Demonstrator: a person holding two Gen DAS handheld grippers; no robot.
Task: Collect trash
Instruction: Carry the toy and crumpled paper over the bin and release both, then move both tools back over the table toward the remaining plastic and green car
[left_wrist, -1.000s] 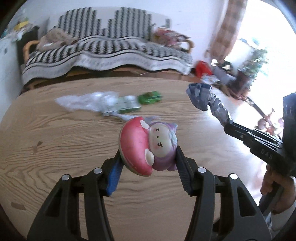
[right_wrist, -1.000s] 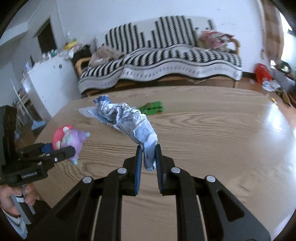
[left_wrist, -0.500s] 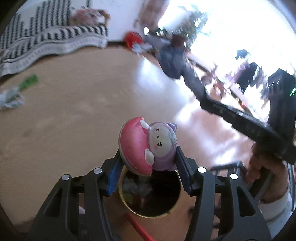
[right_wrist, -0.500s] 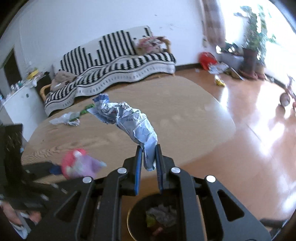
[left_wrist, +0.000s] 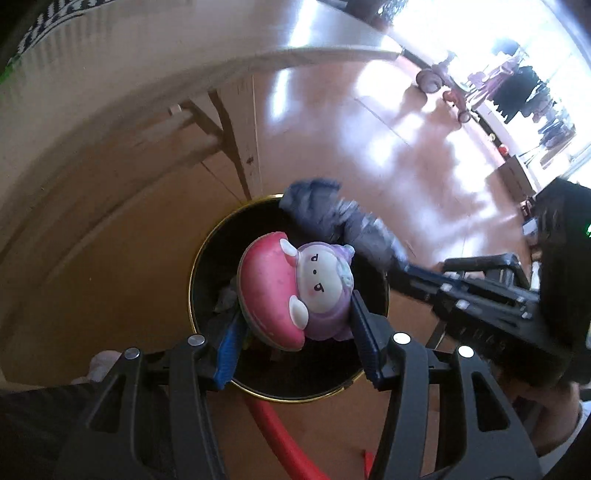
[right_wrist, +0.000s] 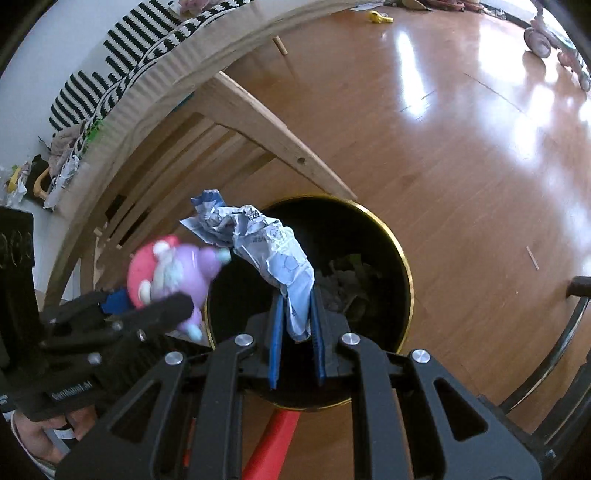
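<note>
Your left gripper (left_wrist: 295, 325) is clamped on the pink-and-purple toy (left_wrist: 295, 288), held over the black bin (left_wrist: 207, 258) on the floor. Your right gripper (right_wrist: 296, 328) pinches the crumpled wrapper (right_wrist: 266, 240) above that bin's far rim. Only the right view shows trash (right_wrist: 351, 280) lying inside; only the left view shows the toy's face.

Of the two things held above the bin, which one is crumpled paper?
The one in the right hand-held gripper: the crumpled paper, white with blue print. The left hand-held gripper holds a pink and purple toy.
</note>
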